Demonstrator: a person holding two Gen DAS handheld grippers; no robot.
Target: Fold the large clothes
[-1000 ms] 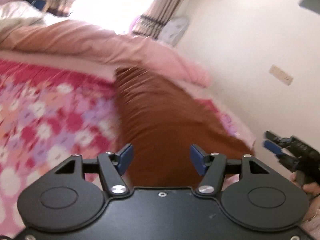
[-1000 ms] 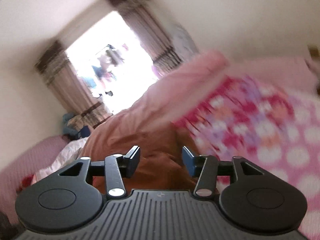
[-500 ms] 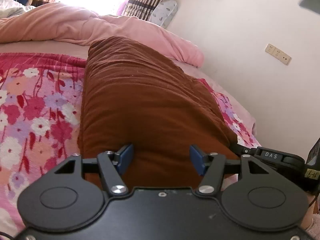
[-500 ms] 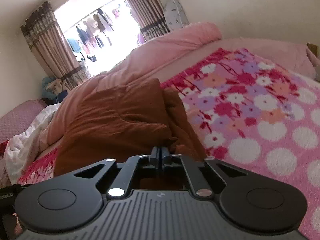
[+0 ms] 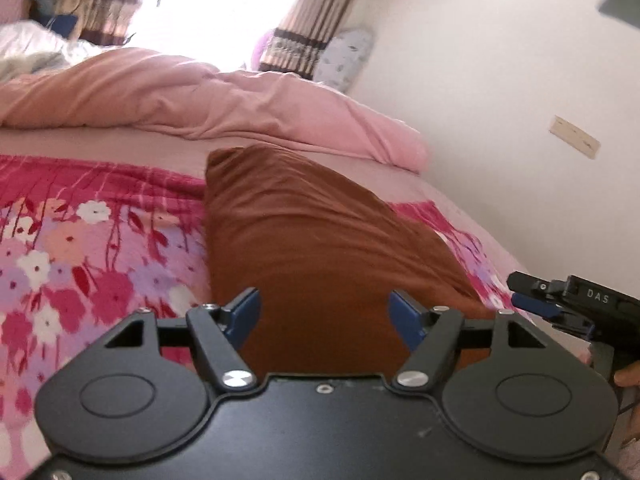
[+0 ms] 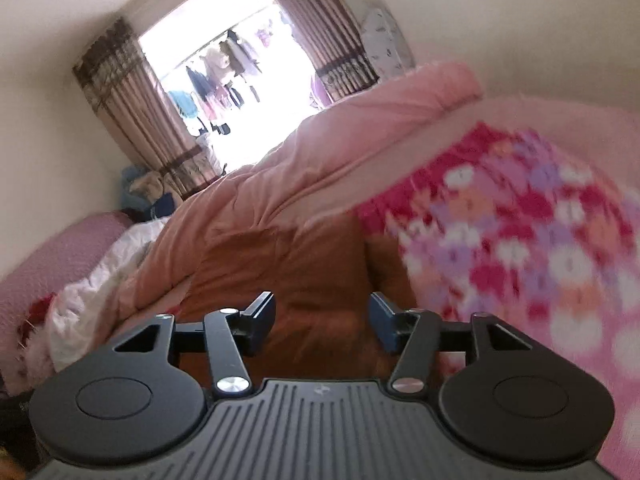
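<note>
My left tool [image 5: 325, 317]: jaws just widened, empty | my right tool [image 6: 323, 322]: jaws just reopened, empty | brown garment [image 5: 320, 248]: folded lengthwise on bed [image 5: 80, 248], ahead of both tools.

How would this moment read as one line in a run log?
step: after fold | left gripper: open, empty | right gripper: just opened, empty | folded brown fabric garment: lying on floral pink bedspread
</note>
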